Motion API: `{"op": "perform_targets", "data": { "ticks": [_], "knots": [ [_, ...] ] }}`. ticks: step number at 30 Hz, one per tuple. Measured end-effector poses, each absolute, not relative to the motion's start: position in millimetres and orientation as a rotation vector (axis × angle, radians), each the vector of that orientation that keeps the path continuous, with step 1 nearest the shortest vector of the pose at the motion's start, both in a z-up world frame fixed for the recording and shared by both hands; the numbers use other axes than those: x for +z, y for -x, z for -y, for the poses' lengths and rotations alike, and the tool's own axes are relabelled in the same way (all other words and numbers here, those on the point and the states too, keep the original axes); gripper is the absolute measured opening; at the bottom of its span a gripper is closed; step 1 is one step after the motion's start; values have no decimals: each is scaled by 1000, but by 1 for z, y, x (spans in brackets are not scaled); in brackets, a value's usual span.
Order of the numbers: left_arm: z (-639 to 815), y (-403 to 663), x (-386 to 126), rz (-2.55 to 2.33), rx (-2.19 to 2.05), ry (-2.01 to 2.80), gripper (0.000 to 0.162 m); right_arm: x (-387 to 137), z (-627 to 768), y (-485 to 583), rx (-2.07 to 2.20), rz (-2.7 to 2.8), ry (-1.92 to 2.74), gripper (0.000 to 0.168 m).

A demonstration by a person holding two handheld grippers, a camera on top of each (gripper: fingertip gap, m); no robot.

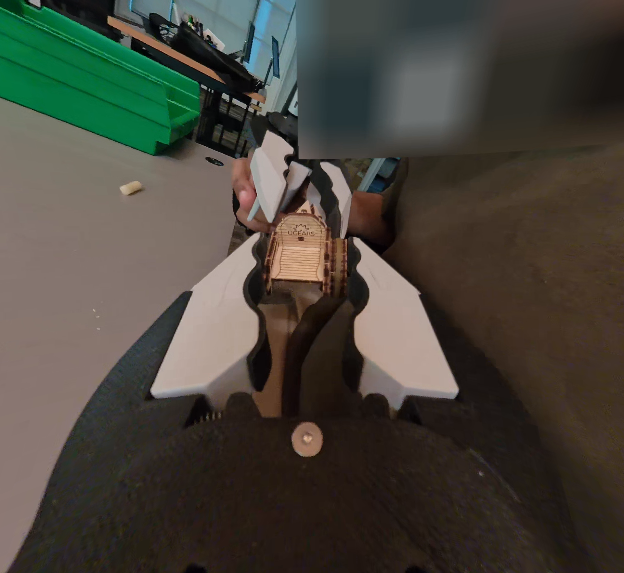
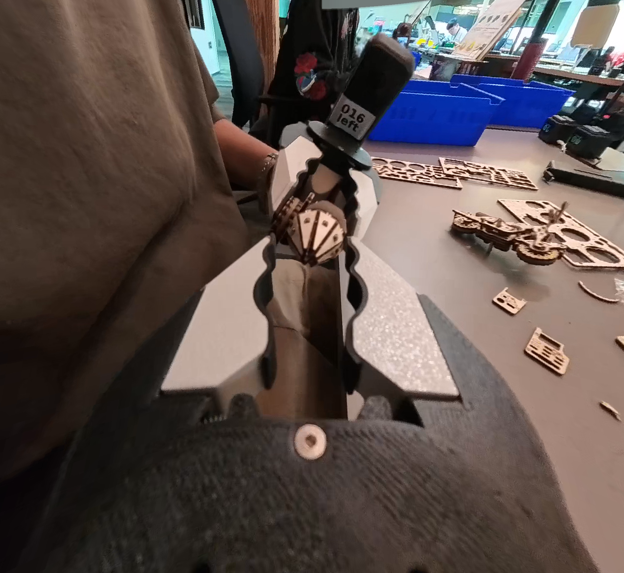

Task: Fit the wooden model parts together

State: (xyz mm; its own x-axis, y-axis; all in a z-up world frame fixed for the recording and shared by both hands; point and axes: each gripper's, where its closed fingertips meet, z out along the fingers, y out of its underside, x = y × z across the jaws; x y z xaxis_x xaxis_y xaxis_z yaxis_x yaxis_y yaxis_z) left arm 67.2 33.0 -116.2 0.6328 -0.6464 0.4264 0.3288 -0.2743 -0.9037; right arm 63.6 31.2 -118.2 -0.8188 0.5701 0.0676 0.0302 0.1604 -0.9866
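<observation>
A small wooden sidecar-like model [image 1: 297,263], with a slatted seat and a wheel on its right side, is held in the air between both grippers. My left gripper [image 1: 305,252] is shut on its seat end. My right gripper [image 2: 310,246] is shut on its rounded nose [image 2: 317,239]. In the left wrist view the right gripper's white fingers [image 1: 270,185] show just beyond the model. In the right wrist view the left gripper's black handle [image 2: 374,77] rises behind it. A wooden motorcycle model [image 2: 506,239] lies on the table to the right.
Cut-out wooden sheets [image 2: 422,171] and small loose parts [image 2: 547,350] lie on the grey table [image 2: 439,269]. Blue bins [image 2: 439,117] stand at the back. A green bin [image 1: 84,77] and a small pale scrap [image 1: 131,187] are on the left. The person's brown shirt [image 2: 101,151] is close. My two grippers' fingertips are within a few centimetres of each other.
</observation>
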Motion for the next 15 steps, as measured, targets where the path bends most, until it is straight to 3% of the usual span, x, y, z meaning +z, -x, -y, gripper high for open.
{"op": "perform_targets", "data": {
  "ticks": [15],
  "knots": [
    [-35,-68,-115,-195,-1071,1586,43,-125,-30,-61,1445,2015,449,31]
  ]
}}
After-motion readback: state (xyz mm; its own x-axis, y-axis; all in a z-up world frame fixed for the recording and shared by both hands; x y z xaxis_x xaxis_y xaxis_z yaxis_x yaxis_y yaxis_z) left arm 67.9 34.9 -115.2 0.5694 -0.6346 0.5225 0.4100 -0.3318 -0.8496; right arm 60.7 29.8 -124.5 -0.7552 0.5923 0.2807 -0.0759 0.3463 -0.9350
